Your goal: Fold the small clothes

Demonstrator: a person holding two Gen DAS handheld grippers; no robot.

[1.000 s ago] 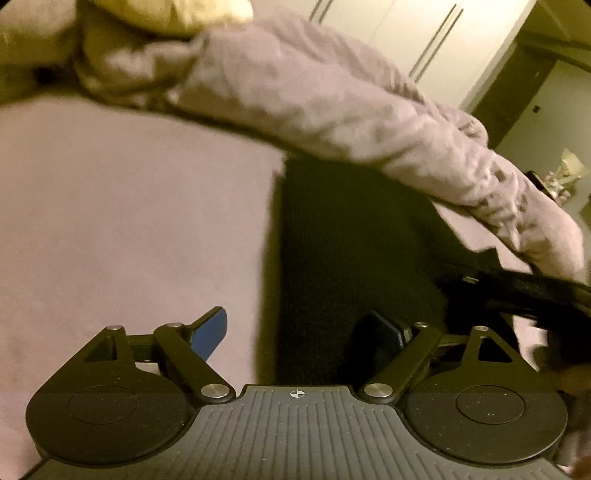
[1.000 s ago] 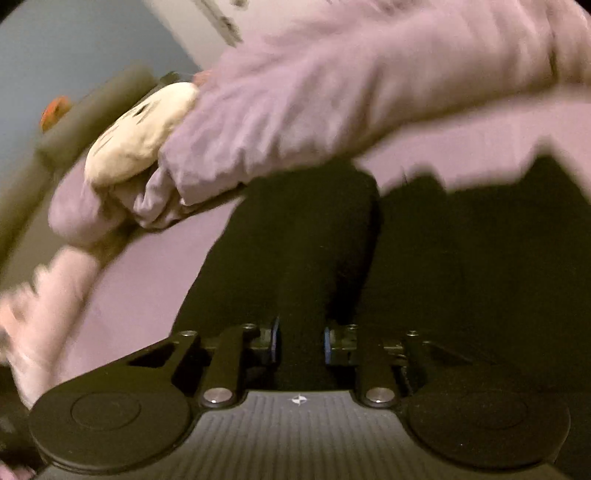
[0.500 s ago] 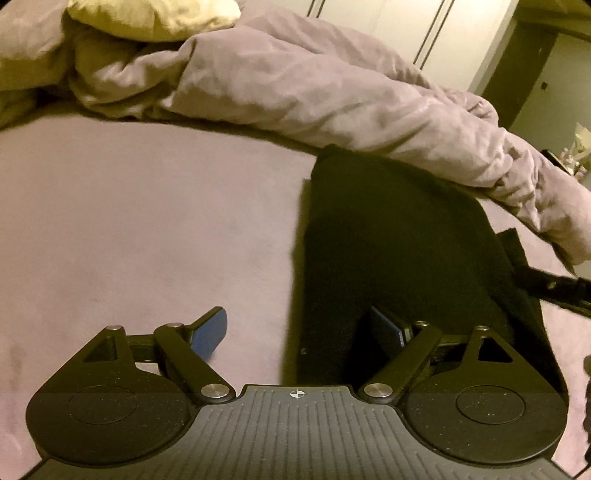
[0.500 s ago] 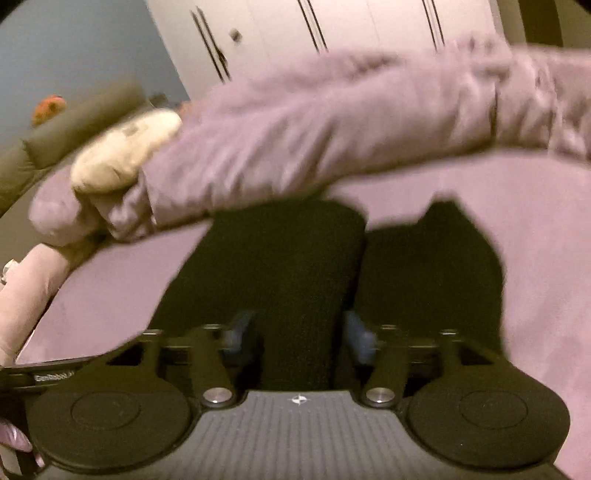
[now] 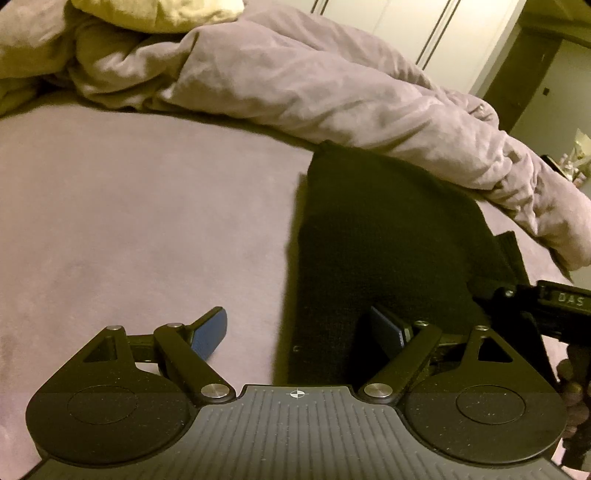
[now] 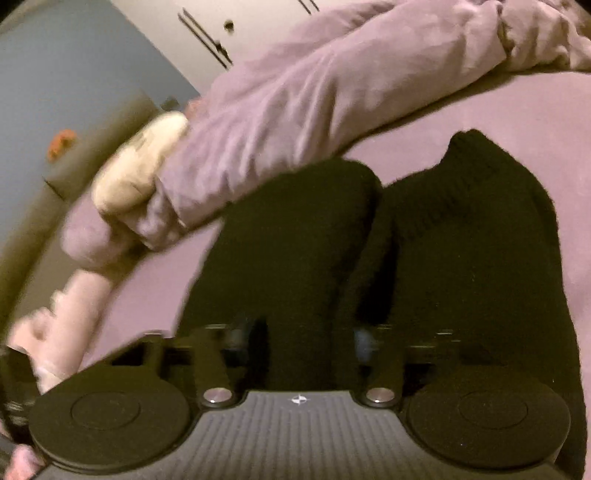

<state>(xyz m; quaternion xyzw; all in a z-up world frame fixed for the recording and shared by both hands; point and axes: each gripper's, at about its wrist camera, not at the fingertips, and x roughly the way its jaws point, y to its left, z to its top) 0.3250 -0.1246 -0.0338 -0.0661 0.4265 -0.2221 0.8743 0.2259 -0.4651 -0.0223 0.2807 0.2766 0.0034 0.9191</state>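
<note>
The black garment [image 5: 388,236] was seen flat on the mauve sheet [image 5: 147,221] at centre right, the left gripper [image 5: 303,328] held spread wide above its edge, while the right gripper [image 6: 299,339], lately closing, straddled its fabric, grip unclear.

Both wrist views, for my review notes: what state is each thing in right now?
Black garment: lying on the bed, partly folded.
Duvet: crumpled in a heap behind the garment.
Sheet: spread smooth.
Wardrobe doors: closed.
Left gripper: open, one finger over the garment's edge, gripping nothing.
Right gripper: jaws just been closing, garment fold between them; grip unclear through blur.
</note>
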